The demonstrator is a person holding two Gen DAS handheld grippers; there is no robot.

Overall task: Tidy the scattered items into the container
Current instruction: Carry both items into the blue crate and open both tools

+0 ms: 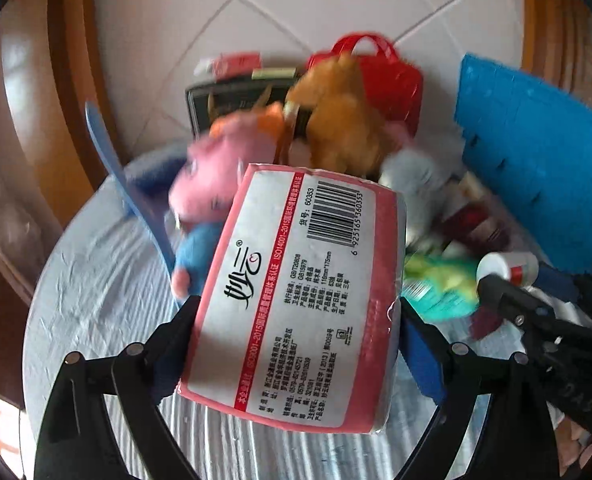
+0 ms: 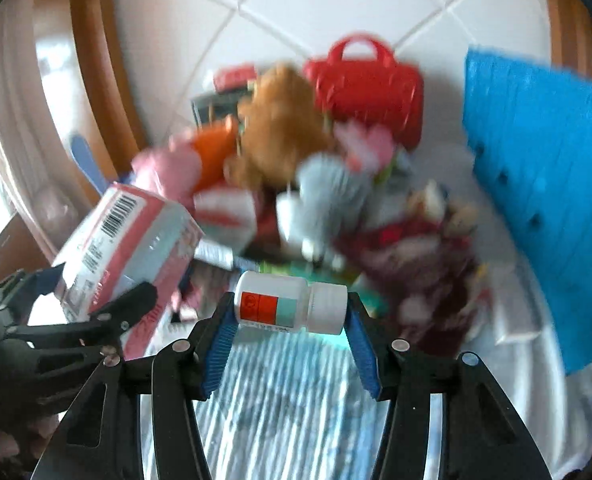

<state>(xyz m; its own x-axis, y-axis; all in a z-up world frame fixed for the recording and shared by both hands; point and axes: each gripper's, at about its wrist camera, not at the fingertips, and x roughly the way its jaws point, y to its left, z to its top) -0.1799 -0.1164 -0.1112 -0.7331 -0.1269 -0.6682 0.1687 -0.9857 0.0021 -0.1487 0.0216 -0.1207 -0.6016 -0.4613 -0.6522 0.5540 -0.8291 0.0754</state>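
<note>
Pink-wrapped tissue pack (image 1: 296, 300) clamped in left gripper (image 1: 297, 320), white pill bottle (image 2: 290, 303) clamped crosswise in right gripper (image 2: 290, 320); both held above the table (image 1: 96, 288). Neither is yet in the blue container (image 1: 535, 152); plush toys (image 1: 335, 120), red bag (image 2: 367, 88) and other clutter remain scattered.

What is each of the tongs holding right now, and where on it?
Left tongs clamp the pink tissue pack across its two long sides, near its lower half. Right tongs pinch the white pill bottle end to end, base and cap.
</note>
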